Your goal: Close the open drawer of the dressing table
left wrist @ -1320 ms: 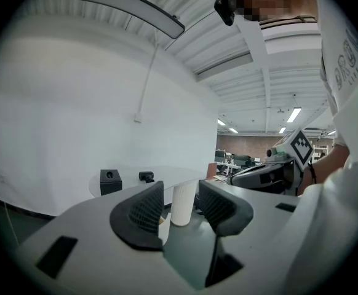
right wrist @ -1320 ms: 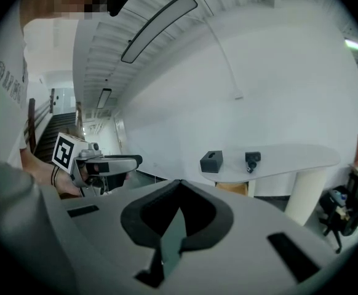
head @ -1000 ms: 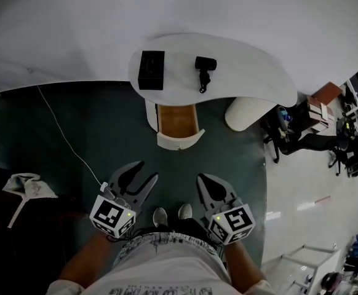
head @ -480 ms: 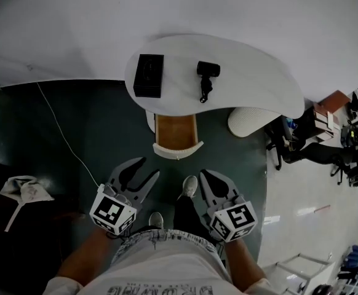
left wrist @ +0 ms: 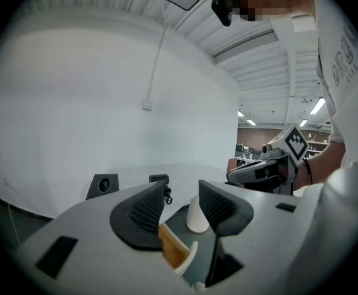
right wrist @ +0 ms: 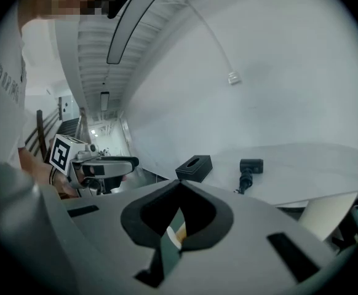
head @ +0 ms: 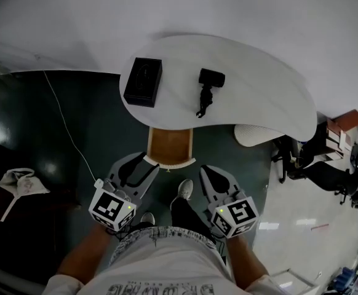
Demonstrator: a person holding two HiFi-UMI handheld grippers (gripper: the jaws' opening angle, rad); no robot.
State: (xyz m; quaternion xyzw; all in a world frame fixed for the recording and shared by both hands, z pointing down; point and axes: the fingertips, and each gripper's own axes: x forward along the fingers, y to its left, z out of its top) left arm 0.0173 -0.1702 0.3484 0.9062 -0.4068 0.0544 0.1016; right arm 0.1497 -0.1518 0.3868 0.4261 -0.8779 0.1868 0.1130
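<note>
Grey left gripper (left wrist: 180,193) gapes empty; right gripper (right wrist: 179,185) pinched together, empty.

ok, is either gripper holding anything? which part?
Nothing is held. The left gripper has its jaws apart with nothing between them. The right gripper has its jaws together and empty. The open drawer is not gripped.

One dressing table (head: 271,85), one drawer (head: 170,146), one black box (head: 143,82), perhaps one hairdryer (head: 208,86)

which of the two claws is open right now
The left claw: its jaws stand apart, with the open drawer seen through the gap, while the right claw has its jaw tips touching.
</note>
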